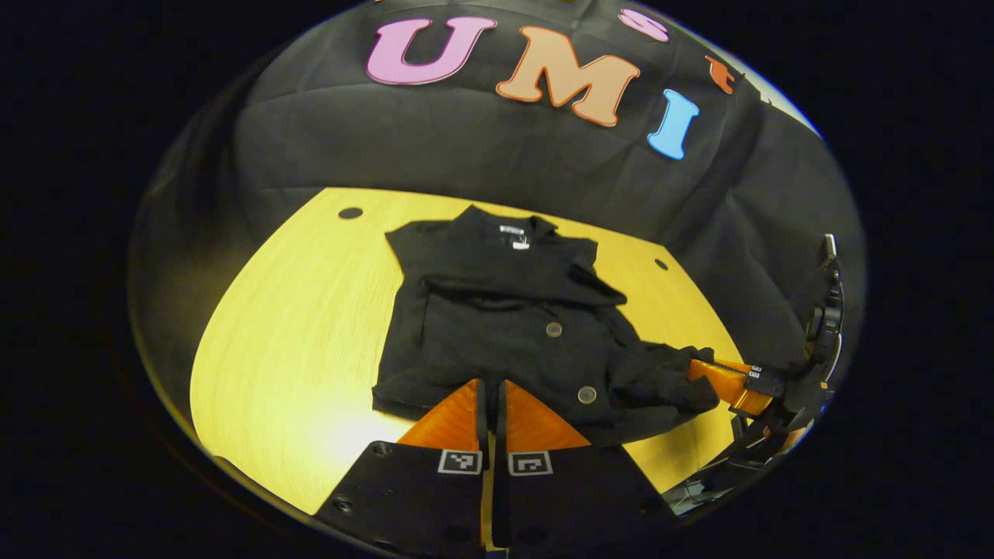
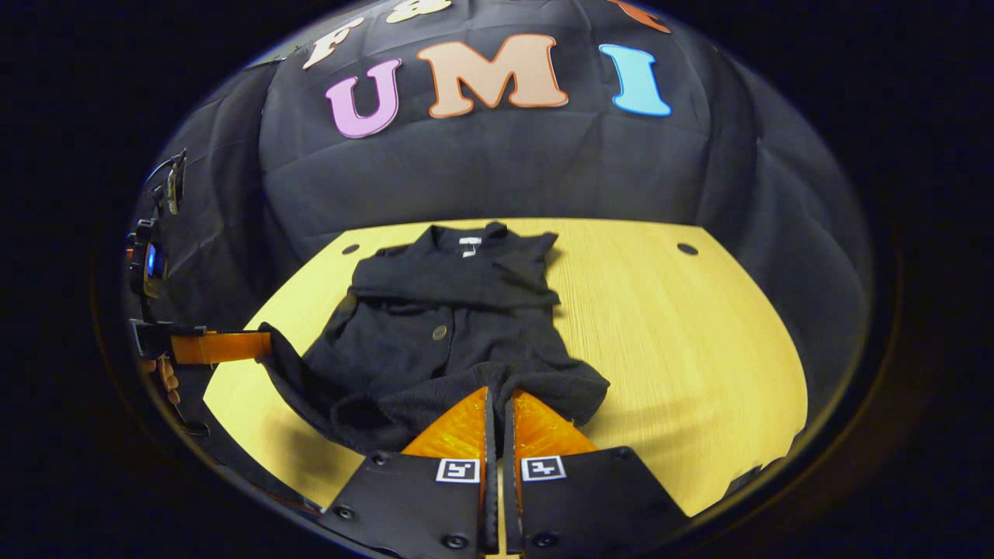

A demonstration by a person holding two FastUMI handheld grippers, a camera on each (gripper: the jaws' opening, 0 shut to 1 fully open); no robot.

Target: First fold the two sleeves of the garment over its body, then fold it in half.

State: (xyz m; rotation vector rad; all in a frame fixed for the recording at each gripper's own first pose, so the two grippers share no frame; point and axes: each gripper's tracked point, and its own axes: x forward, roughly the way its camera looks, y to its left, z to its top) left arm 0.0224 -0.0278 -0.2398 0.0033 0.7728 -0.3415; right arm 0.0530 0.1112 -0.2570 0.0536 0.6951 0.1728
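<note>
The neck label (image 1: 514,236) on the garment (image 1: 497,326), far ahead of the left gripper's fingers, is too small to read.

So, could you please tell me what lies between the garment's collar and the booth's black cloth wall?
Only a bare strip of the wooden table: in the right gripper view nothing sits between the garment collar and the wall.

Each gripper is built with two wedge-shaped fingers mounted on broad black plates: the left gripper (image 1: 492,400) and the right gripper (image 2: 497,411). A small square black-and-white coded marker is borne by each plate, and round screws are seen set into the plates' near corners.
</note>
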